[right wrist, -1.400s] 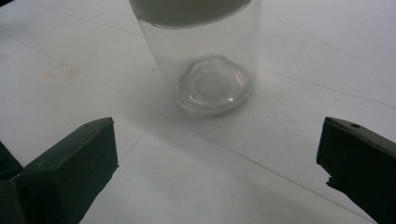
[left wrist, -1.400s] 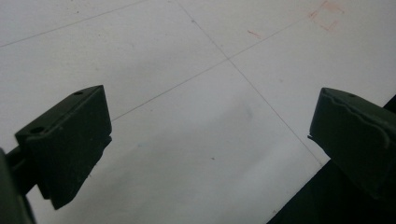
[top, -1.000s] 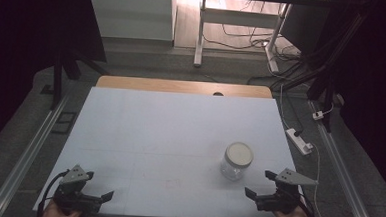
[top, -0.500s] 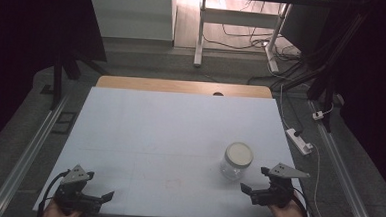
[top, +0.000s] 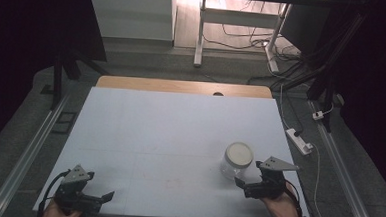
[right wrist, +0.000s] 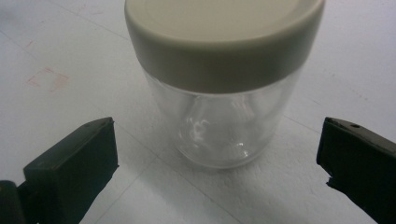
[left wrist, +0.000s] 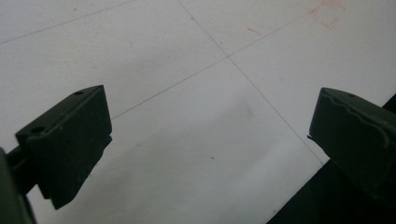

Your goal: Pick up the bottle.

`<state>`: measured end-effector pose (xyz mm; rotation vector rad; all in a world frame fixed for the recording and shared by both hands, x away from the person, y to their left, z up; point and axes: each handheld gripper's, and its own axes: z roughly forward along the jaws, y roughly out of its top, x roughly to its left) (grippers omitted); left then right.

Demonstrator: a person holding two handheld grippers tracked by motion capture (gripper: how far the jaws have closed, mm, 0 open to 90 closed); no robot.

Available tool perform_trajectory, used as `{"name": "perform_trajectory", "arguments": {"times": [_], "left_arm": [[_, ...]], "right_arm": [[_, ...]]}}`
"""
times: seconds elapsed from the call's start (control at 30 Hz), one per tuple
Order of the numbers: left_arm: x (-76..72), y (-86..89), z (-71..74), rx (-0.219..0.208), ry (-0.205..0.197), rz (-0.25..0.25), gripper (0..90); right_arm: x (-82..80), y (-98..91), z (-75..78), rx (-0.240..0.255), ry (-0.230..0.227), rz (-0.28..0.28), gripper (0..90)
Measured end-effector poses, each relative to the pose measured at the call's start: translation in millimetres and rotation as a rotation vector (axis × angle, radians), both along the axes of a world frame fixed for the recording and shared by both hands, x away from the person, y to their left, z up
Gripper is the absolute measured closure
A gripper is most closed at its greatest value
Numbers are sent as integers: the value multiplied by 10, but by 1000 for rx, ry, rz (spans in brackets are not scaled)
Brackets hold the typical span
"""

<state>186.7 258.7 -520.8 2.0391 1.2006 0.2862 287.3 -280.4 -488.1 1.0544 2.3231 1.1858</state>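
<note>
The right gripper (top: 240, 183) is hovering with jaws spread wide just near of the clear jar (top: 237, 161), which is standing upright with its cream lid (right wrist: 224, 32) on, at the table's (top: 169, 132) near right. The left gripper (top: 103, 198), also spread, is holding nothing at the near left corner.

A jar (top: 238, 161) stands upright on the counter (top: 179, 133), in its right half and toward the near edge, with a lid (top: 239, 153) seated on top. The right tongs (top: 240, 183) sit just before the jar on the person's side, near it but apart; in the right gripper view the jar (right wrist: 219, 121) stands ahead of the spread jaws, midway between their lines. The left tongs (top: 107, 196) lie at the near left corner of the counter, well apart from the jar, over bare counter surface (left wrist: 196, 107).
</note>
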Motion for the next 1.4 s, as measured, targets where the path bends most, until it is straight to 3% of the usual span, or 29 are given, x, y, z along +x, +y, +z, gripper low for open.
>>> {"name": "perform_trajectory", "arguments": {"times": [0.57, 1.4], "left_arm": [[2, 1, 0, -2, 2, -3, 1], [6, -5, -2, 1, 7, -14, 2]], "right_arm": [[228, 132, -56, 3, 18, 21, 0], [433, 278, -145, -7, 4, 60, 0]]}}
